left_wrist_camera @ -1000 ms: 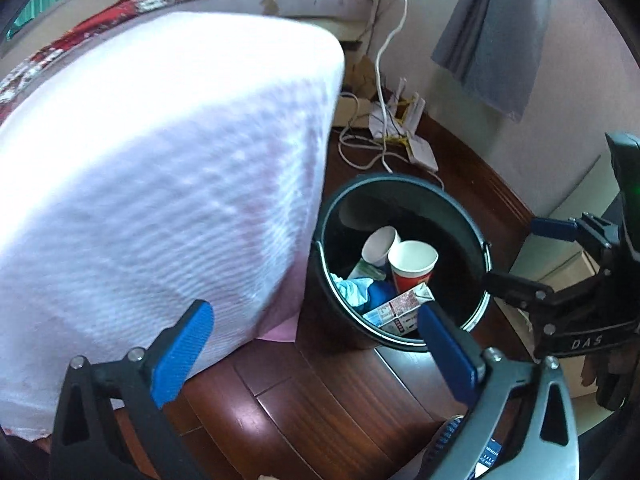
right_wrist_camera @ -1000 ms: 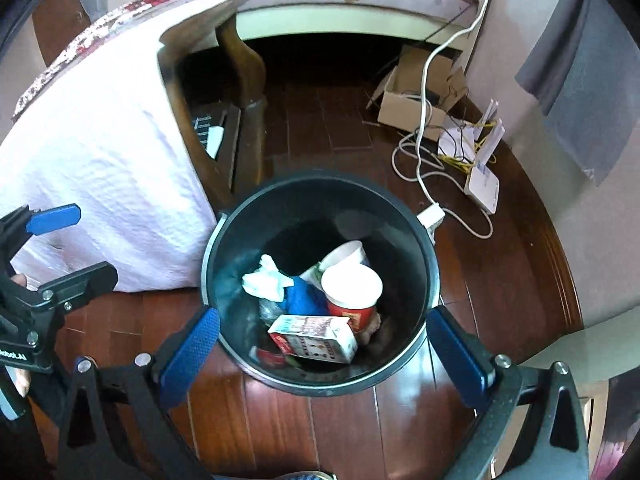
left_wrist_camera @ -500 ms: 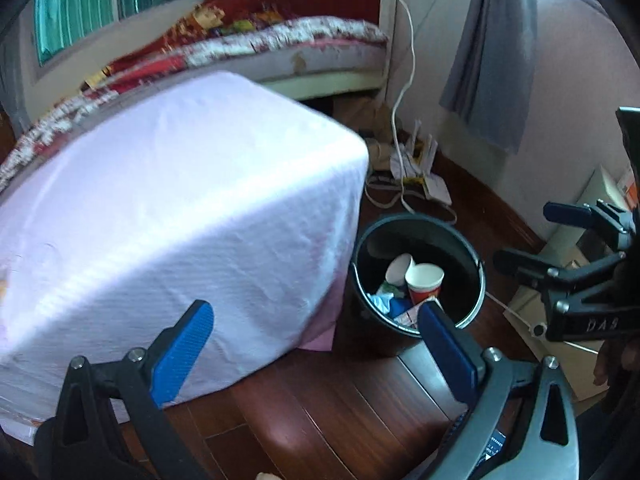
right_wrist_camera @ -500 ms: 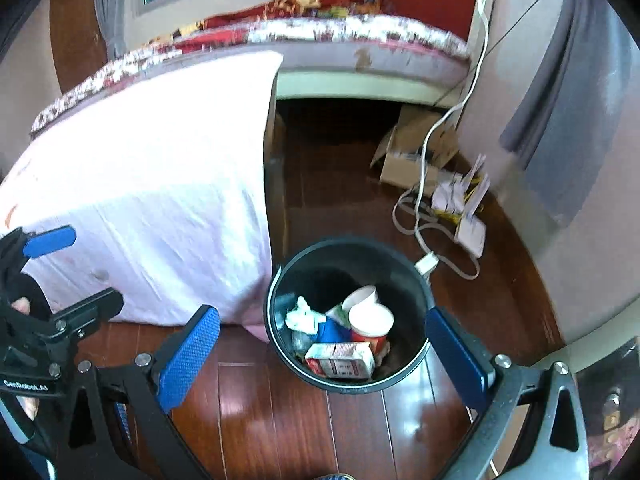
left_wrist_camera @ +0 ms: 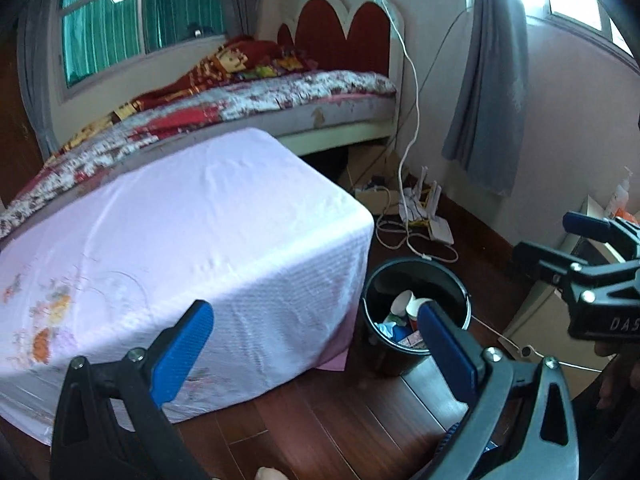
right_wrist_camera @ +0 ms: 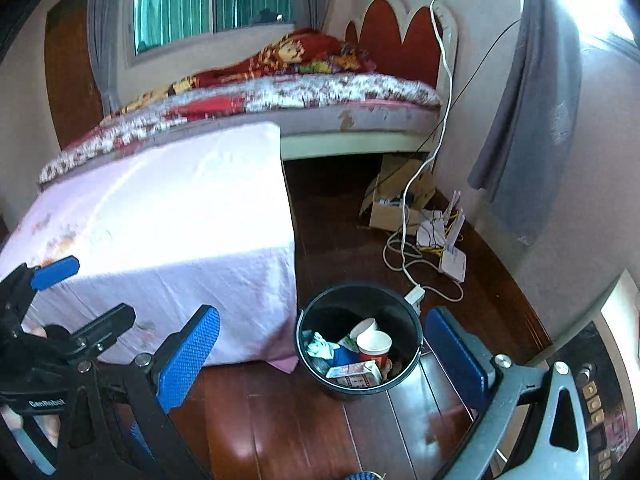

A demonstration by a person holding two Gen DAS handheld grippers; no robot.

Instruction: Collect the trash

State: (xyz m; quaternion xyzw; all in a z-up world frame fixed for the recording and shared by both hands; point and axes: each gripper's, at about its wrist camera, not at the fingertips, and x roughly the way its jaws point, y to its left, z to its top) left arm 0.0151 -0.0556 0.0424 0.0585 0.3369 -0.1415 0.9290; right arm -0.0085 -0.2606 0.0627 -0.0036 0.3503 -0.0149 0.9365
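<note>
The black trash bin [right_wrist_camera: 358, 342] stands upright on the dark wooden floor [right_wrist_camera: 280, 420], its open mouth facing up, just beside the corner of the table [right_wrist_camera: 168, 220] draped in a pale pink cloth. Inside it lie a red-and-white paper cup [right_wrist_camera: 374, 346] standing mouth up, a second white cup [right_wrist_camera: 363, 327] tilted behind it, a milk carton [right_wrist_camera: 354, 374] lying on its side with its long axis running roughly 9 to 3 o'clock, a crumpled tissue [right_wrist_camera: 320, 347] and something blue [right_wrist_camera: 344, 356] that is hard to make out.

In the left wrist view the bin [left_wrist_camera: 414, 312] sits at about 4 o'clock from the picture's middle, and the near blue pad hides part of its contents.

The left gripper [left_wrist_camera: 316, 354] has its jaws wide apart and empty. The right gripper [right_wrist_camera: 322, 354] likewise shows jaws spread wide with nothing between them; the bin lies between the pads in its view, well apart from them.

At 1 o'clock from the bin lie tangled white cables [right_wrist_camera: 416, 256], a white router [right_wrist_camera: 454, 262] and a cardboard box [right_wrist_camera: 394, 208] beneath the bed [right_wrist_camera: 304, 96]. Bare floor lies open in front of the bin. The far side of the table is cut off by the cloth.
</note>
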